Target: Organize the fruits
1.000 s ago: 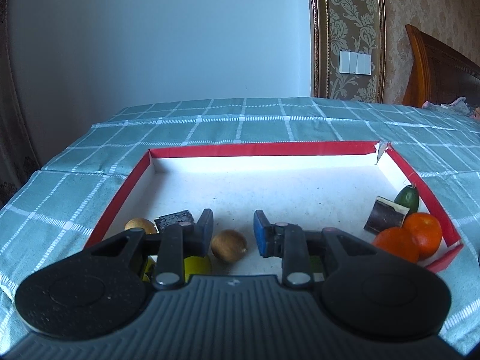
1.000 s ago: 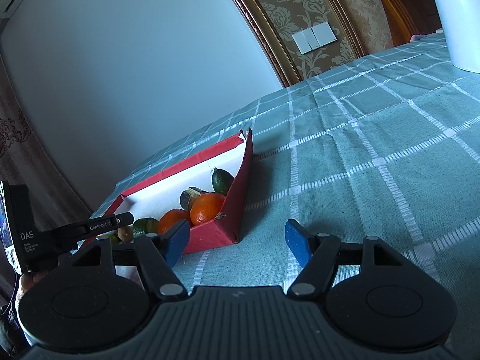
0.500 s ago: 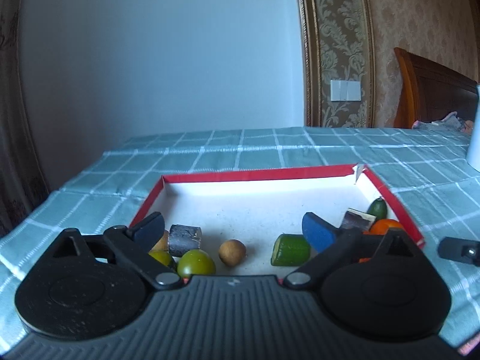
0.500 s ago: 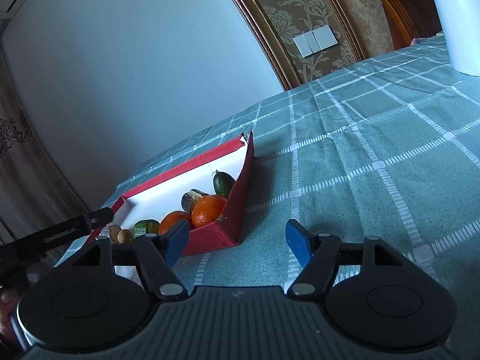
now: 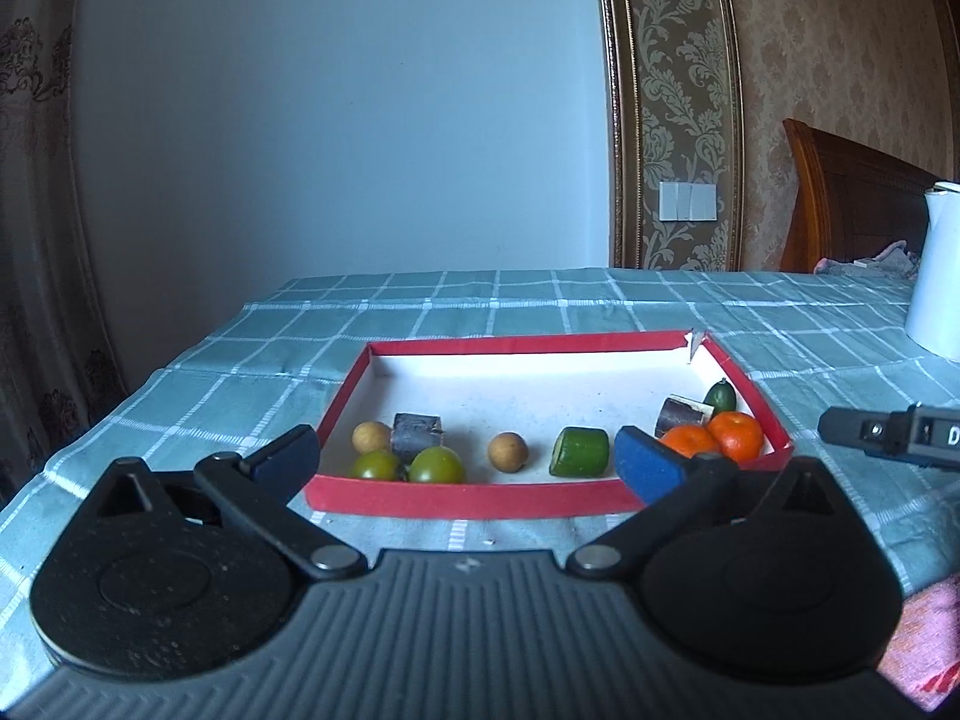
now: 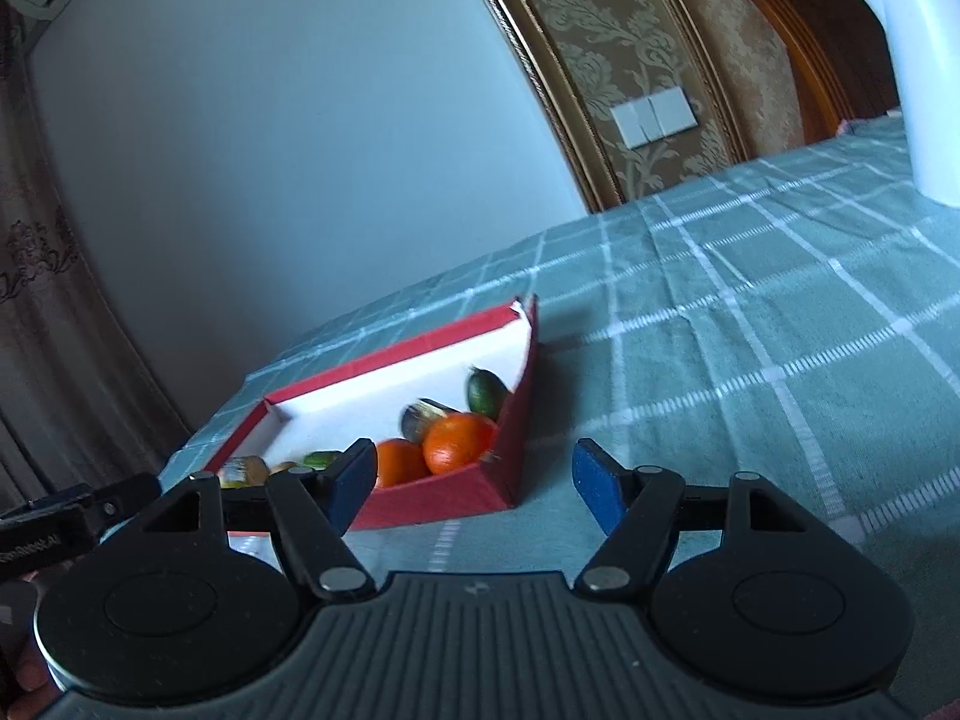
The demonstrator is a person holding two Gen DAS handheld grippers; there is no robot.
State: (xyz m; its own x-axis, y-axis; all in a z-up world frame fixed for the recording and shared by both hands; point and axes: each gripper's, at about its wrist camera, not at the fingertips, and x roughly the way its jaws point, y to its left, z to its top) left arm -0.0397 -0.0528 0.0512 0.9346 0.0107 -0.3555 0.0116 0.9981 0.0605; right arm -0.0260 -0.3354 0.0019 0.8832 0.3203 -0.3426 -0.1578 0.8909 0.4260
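Observation:
A red-rimmed tray [image 5: 468, 498] with a white floor lies on the checked cloth. It holds two green tomatoes [image 5: 377, 467], two small brown fruits [image 5: 507, 451], a dark cylinder piece [image 5: 417, 429], a cut green piece [image 5: 580, 452], two oranges [image 5: 735, 432], another dark piece [image 5: 681, 411] and a small green fruit [image 5: 720, 394]. My left gripper [image 5: 465, 459] hovers just before the tray's near rim, its jaws opening wide with nothing held. My right gripper [image 6: 474, 477] stands open and empty beside the tray's [image 6: 432, 510] right corner, near the oranges [image 6: 456, 441].
A tall white jug [image 5: 936, 276] stands on the cloth at the far right. The right gripper's body [image 5: 888, 435] pokes in beside the tray. A pink cloth [image 5: 924, 630] shows at the lower right edge. The table's left edge drops off near a curtain.
My left gripper has spread from nearly shut to wide and backed out of the tray, over its near rim. The cut green piece now lies in plain view on the tray floor.

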